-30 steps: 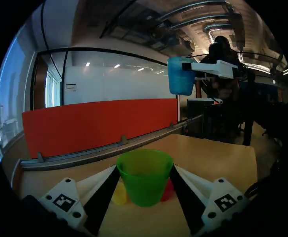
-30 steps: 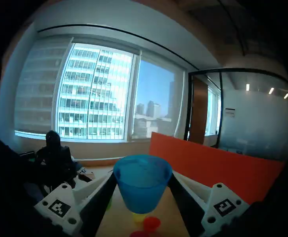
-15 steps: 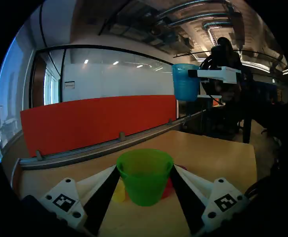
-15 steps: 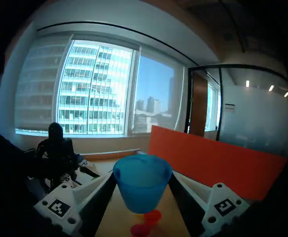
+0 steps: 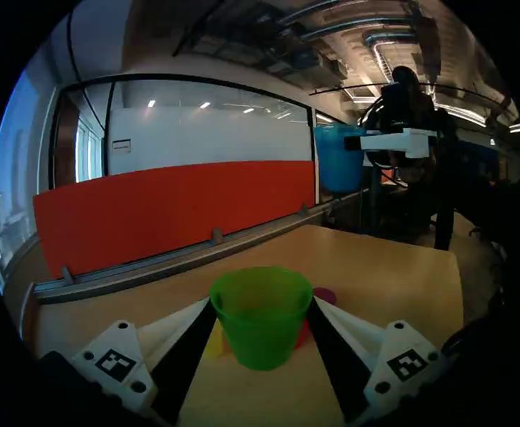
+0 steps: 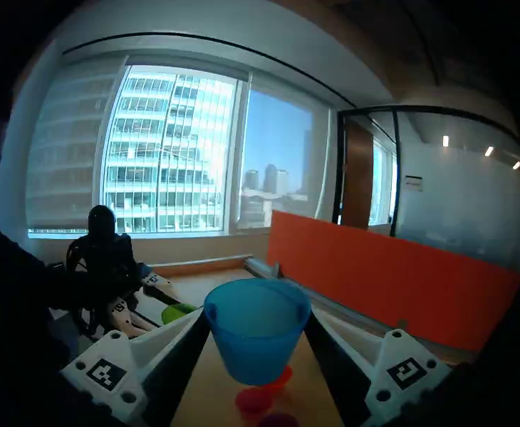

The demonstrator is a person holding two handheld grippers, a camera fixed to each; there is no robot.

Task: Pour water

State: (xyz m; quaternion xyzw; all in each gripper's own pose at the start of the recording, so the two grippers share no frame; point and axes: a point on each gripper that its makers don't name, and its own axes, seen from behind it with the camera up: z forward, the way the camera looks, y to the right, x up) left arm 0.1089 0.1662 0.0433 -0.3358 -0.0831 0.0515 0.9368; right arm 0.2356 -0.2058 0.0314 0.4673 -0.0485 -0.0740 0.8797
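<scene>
The left gripper [image 5: 261, 307] is clamped on a green cup [image 5: 261, 331], one finger pressing each side of it. The cup stands upright, mouth up, low over a wooden table [image 5: 395, 274]. Just behind the cup, small coloured pieces lie on the table: a yellow one [image 5: 214, 343] to its left, a red one [image 5: 304, 336] to its right, and a purple disc [image 5: 324, 292] a little farther back. An orange panel [image 5: 174, 206] runs along the far edge of the table.

The right gripper [image 6: 257, 319] grips a blue cup [image 6: 257, 345] in the same way, both fingers tight against its wall. This cup is upright too. Its inside looks pale and may hold water, but the view is too soft to be sure.

In the left gripper view the blue cup hangs high and to the right, well apart from the green cup and above the table's far side. In the right gripper view a large window [image 6: 174, 149] fills the background, with tall buildings outside.
</scene>
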